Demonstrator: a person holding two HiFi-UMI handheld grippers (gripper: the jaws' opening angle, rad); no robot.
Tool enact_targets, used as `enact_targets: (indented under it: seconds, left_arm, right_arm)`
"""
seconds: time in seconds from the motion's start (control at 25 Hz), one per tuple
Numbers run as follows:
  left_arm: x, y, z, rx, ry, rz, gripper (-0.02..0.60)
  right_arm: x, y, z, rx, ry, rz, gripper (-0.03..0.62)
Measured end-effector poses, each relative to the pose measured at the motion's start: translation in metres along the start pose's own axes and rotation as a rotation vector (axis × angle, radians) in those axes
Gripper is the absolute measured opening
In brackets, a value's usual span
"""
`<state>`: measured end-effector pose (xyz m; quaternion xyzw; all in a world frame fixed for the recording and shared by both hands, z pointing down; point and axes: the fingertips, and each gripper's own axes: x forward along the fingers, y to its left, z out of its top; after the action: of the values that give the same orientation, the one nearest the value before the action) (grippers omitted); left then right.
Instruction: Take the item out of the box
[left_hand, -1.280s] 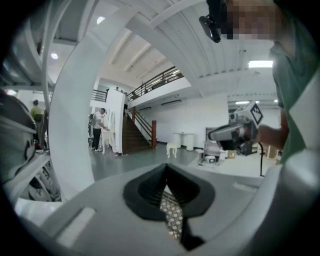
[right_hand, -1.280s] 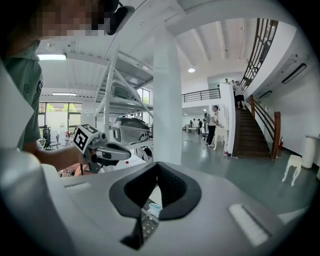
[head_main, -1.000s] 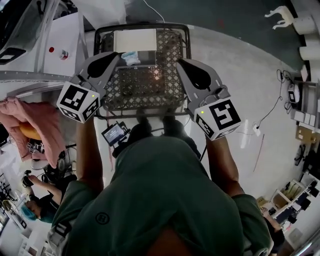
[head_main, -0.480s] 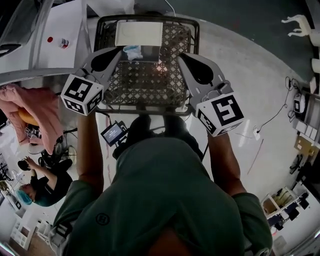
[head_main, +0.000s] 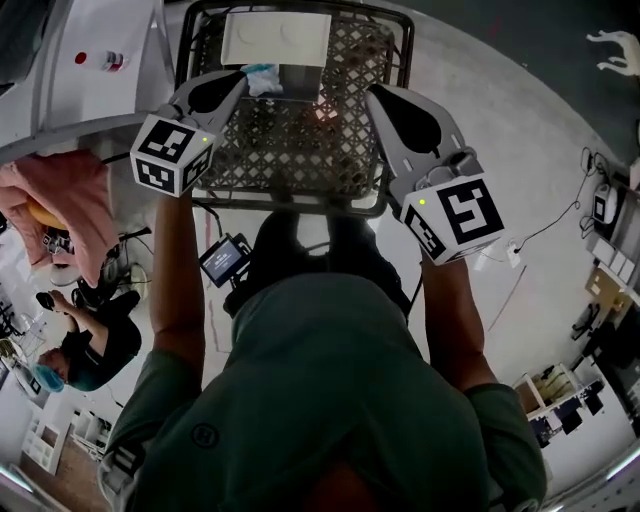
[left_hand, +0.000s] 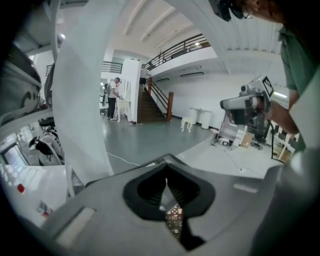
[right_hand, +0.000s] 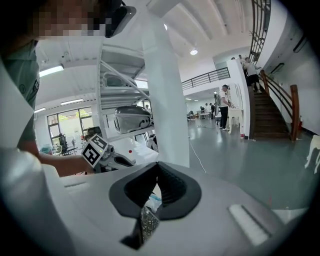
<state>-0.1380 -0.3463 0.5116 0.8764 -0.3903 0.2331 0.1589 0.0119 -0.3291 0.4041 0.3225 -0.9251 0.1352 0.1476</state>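
Observation:
A black mesh basket (head_main: 290, 150) stands on the floor in front of me in the head view. At its far end lies a flat white item (head_main: 276, 38), and a crumpled light-blue item (head_main: 262, 78) lies just in front of it. My left gripper (head_main: 238, 78) is shut and empty over the basket's left side, its tip next to the light-blue item. The right gripper (head_main: 375, 93) is shut and empty over the basket's right side. In the left gripper view the jaws (left_hand: 166, 176) meet, with mesh below them. In the right gripper view the jaws (right_hand: 157, 172) meet above the light-blue item (right_hand: 154, 200).
A white table (head_main: 90, 100) with a small red-capped thing (head_main: 100, 60) stands left of the basket. Pink cloth (head_main: 70, 190) hangs below it, and a seated person (head_main: 90, 345) is at lower left. A small screen device (head_main: 225, 260) hangs near my legs. A cable (head_main: 545, 225) runs across the floor at right.
Both grippers have sunk and moved forward over the basket, the left one further. Its tip now sits beside the light-blue item. Both pairs of jaws stayed shut.

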Motion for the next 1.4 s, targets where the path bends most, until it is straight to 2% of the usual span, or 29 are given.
enact_targets:
  seconds: [0.08,0.48,0.6,0.84,1.16,1.4]
  left_arm:
    - [0.014,0.004,-0.017,-0.003,0.034,0.001,0.003]
    - [0.086,0.024,-0.111,-0.047,0.224,-0.031,0.094]
    - [0.111,0.029,-0.139,-0.057,0.280,-0.043,0.140]
    - [0.140,0.041,-0.179,-0.018,0.381,-0.028,0.172]
    - [0.164,0.059,-0.212,0.028,0.516,-0.042,0.207]
    - [0.173,0.068,-0.229,0.051,0.597,-0.040,0.190]
  right_arm:
    - [0.002,-0.006,-0.010,0.008,0.010,-0.002,0.006]
    - [0.011,-0.023,-0.068,0.069,0.083,-0.010,0.006]
    - [0.015,-0.029,-0.088,0.087,0.107,-0.006,0.006]
    - [0.022,-0.033,-0.116,0.113,0.137,-0.005,0.006]
    - [0.031,-0.035,-0.140,0.138,0.162,-0.002,0.006]
    - [0.035,-0.038,-0.149,0.152,0.175,-0.004,0.006]
